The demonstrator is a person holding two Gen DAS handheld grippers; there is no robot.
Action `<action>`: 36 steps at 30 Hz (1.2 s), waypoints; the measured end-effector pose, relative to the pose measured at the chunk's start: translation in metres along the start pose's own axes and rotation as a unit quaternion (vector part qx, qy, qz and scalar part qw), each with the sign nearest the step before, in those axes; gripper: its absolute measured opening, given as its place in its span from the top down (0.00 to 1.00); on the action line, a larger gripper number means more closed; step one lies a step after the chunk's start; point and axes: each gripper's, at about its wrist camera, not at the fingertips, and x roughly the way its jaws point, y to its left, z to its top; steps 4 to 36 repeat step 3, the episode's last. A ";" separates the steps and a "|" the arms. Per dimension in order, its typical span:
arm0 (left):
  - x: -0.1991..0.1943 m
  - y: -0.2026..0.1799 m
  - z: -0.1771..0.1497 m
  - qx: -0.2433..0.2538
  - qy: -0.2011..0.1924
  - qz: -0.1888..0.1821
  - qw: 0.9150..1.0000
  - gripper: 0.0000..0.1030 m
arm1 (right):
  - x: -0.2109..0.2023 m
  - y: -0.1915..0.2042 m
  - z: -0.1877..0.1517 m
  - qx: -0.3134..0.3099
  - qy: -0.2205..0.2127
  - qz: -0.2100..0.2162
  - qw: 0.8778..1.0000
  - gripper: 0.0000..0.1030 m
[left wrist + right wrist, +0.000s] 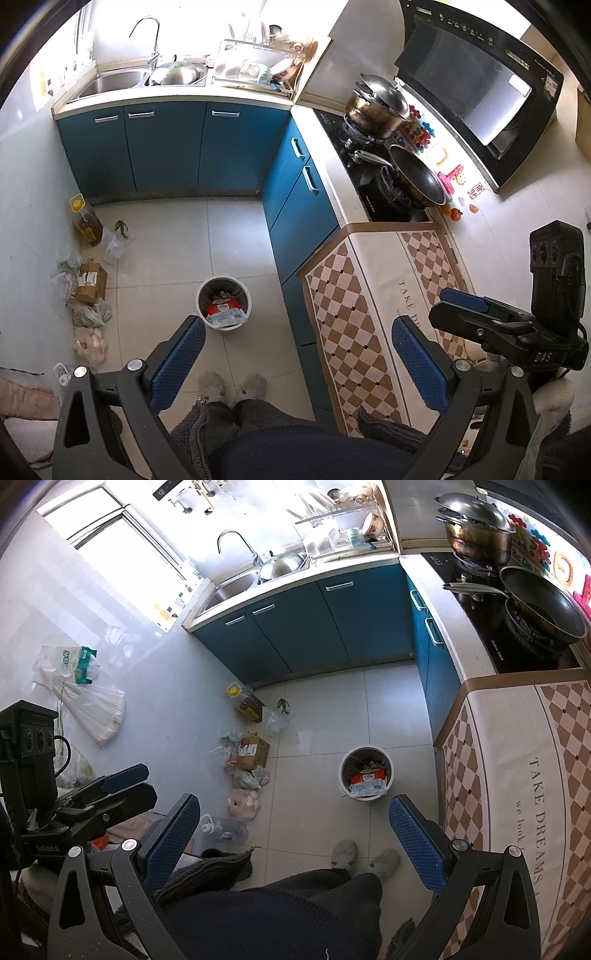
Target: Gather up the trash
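A white trash bin (223, 308) stands on the tiled floor, holding red and clear wrappers; it also shows in the right wrist view (365, 773). My left gripper (299, 354) is open and empty, held high above the floor, with the bin just beyond its left finger. My right gripper (295, 830) is open and empty, also high up, with the bin just beyond its right finger. Each gripper shows in the other's view: the right one (461, 308) at the right, the left one (125, 786) at the left.
A cardboard box (251, 753), plastic bags (243, 803), an oil bottle (245, 701) and a clear bottle (225, 829) lie along the left wall. Blue cabinets (166, 144) bear a sink and a stove with a pan (417, 177). A checkered cloth (369, 314) covers the right counter. My slippered feet (232, 386) stand below.
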 end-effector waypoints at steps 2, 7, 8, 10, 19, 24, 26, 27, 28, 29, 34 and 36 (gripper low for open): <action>-0.003 0.000 0.002 -0.002 -0.002 -0.005 1.000 0.00 | 0.000 0.000 0.000 0.000 0.000 0.000 1.000 0.00; -0.003 -0.001 0.004 -0.001 -0.002 -0.006 1.000 0.00 | 0.000 0.000 0.000 0.000 -0.001 0.000 1.000 0.00; -0.003 -0.001 0.004 -0.001 -0.002 -0.006 1.000 0.00 | 0.000 0.000 0.000 0.000 -0.001 0.000 1.000 0.00; -0.003 -0.001 0.004 -0.001 -0.002 -0.006 1.000 0.00 | 0.000 0.000 0.000 0.000 -0.001 0.000 1.000 0.00; -0.003 -0.001 0.004 -0.001 -0.002 -0.006 1.000 0.00 | 0.000 0.000 0.000 0.000 -0.001 0.000 1.000 0.00; -0.003 -0.001 0.004 -0.001 -0.002 -0.006 1.000 0.00 | 0.000 0.000 0.000 0.000 -0.001 0.000 1.000 0.00; -0.003 -0.001 0.004 -0.001 -0.002 -0.006 1.000 0.00 | 0.000 0.000 0.000 0.000 -0.001 0.000 1.000 0.00; -0.003 -0.001 0.004 -0.001 -0.002 -0.006 1.000 0.00 | 0.000 0.000 0.000 0.000 -0.001 0.000 1.000 0.00; -0.003 -0.001 0.004 -0.001 -0.002 -0.006 1.000 0.00 | 0.000 0.000 0.000 0.000 -0.001 0.000 1.000 0.00; -0.003 -0.001 0.004 -0.001 -0.002 -0.006 1.000 0.00 | 0.000 0.000 0.000 0.000 -0.001 0.000 1.000 0.00; -0.003 -0.001 0.004 -0.001 -0.002 -0.006 1.000 0.00 | 0.000 0.000 0.000 0.000 -0.001 0.000 1.000 0.00; -0.003 -0.001 0.004 -0.001 -0.002 -0.006 1.000 0.00 | 0.000 0.000 0.000 0.000 -0.001 0.000 1.000 0.00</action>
